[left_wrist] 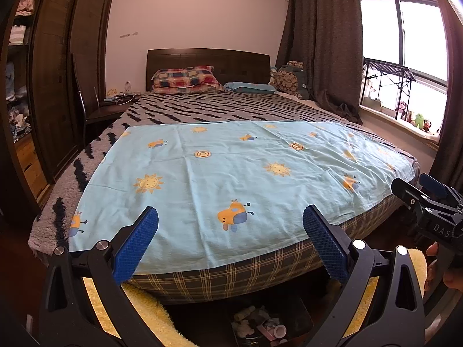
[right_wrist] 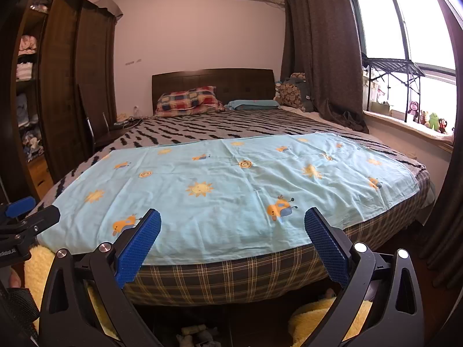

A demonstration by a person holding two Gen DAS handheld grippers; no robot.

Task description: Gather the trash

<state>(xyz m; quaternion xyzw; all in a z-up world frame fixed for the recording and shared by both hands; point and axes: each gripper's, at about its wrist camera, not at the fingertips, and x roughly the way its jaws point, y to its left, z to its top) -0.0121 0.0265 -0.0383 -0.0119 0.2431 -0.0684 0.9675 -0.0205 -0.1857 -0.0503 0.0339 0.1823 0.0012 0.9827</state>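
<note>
A dark bin [left_wrist: 302, 308] sits on the floor at the foot of the bed, holding crumpled paper and pink scraps [left_wrist: 262, 325]. In the right wrist view only a bit of that trash [right_wrist: 196, 334] shows at the bottom edge. My left gripper [left_wrist: 231, 231] hangs open above the bin, with nothing between its blue pads [left_wrist: 136, 245]. My right gripper [right_wrist: 233, 231] is open and empty too, beside the left one [right_wrist: 26, 217]. Both face a light blue cartoon-print cloth [left_wrist: 231, 173] spread flat over the foot of the bed; nothing lies on it.
Yellow fleece [left_wrist: 150, 303] fills the low corners near the grippers. A plaid mattress edge [right_wrist: 231, 277] lies just ahead. A dark wardrobe [left_wrist: 55, 86] stands left, a nightstand [left_wrist: 115, 107] by the headboard, and a curtain [right_wrist: 324, 57] and toy-lined windowsill [right_wrist: 428, 121] right.
</note>
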